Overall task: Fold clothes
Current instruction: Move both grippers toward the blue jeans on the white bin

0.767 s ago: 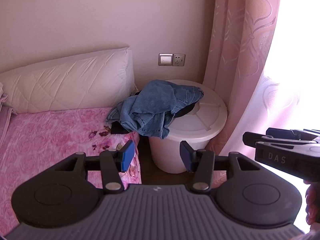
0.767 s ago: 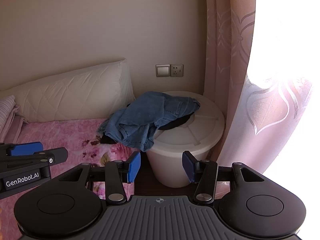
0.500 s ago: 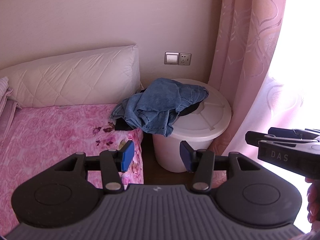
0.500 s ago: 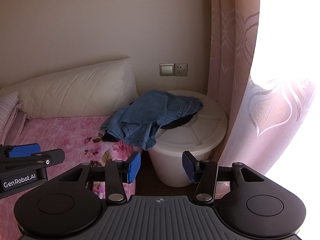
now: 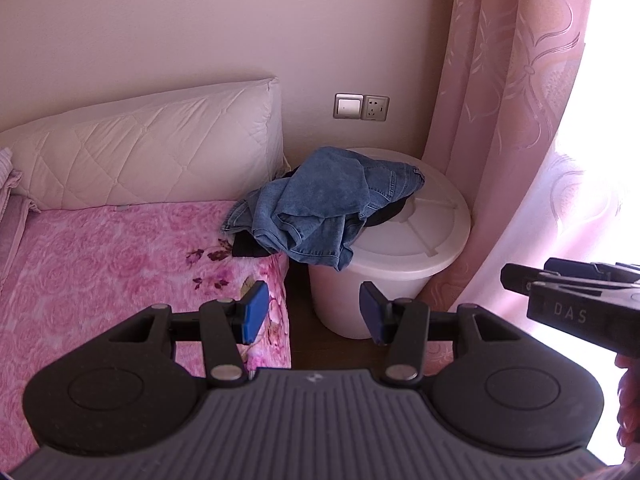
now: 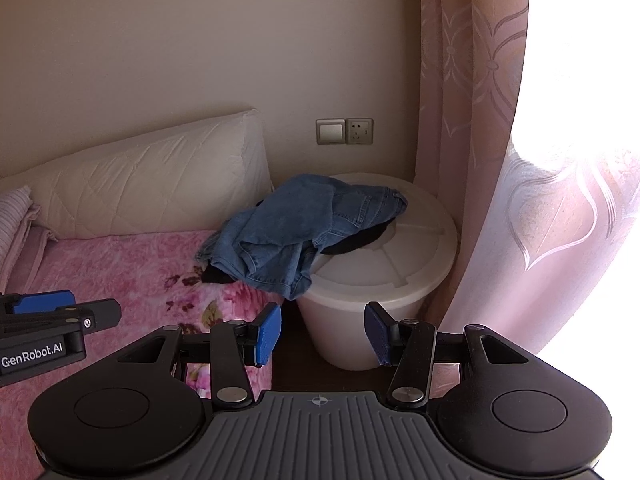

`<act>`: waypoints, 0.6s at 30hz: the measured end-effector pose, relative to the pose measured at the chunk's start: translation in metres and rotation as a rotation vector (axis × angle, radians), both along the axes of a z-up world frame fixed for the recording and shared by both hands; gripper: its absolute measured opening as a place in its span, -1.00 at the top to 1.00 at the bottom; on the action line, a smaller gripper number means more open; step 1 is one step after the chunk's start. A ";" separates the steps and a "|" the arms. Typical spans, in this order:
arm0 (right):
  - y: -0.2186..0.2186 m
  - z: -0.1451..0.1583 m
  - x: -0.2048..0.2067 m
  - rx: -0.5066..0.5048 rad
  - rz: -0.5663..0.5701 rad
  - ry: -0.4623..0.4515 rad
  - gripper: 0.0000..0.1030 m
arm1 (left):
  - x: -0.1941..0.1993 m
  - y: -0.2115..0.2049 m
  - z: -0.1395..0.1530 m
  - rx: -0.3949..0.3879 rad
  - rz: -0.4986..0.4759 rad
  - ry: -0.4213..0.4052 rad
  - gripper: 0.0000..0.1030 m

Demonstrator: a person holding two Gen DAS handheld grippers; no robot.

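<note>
Crumpled jeans (image 5: pixel 324 204) drape over a white bin (image 5: pixel 404 248) and the bed (image 5: pixel 100 264) edge. Left gripper (image 5: pixel 310 312) and right gripper (image 6: pixel 320 334): jaws open, empty.

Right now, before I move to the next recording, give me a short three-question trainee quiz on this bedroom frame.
1. True or false: the crumpled blue denim jeans lie wholly on the pink floral bedspread.
2. What sits under the jeans on the round white plastic bin lid? A) a dark garment B) a towel C) a book
3. Are the jaws of the left gripper and right gripper holding anything?

Key: 1 false, they drape across bed and bin; 2 A; 3 no, both open and empty.
</note>
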State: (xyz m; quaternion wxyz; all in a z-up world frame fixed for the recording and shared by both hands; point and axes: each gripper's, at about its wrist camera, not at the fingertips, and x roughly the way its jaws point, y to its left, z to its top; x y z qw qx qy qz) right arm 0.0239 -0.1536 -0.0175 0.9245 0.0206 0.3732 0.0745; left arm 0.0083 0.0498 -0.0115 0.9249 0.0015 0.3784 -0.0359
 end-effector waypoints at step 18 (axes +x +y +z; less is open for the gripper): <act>0.040 -0.018 0.050 -0.030 -0.070 0.034 0.02 | 0.059 0.064 -0.014 -0.028 -0.086 0.036 0.11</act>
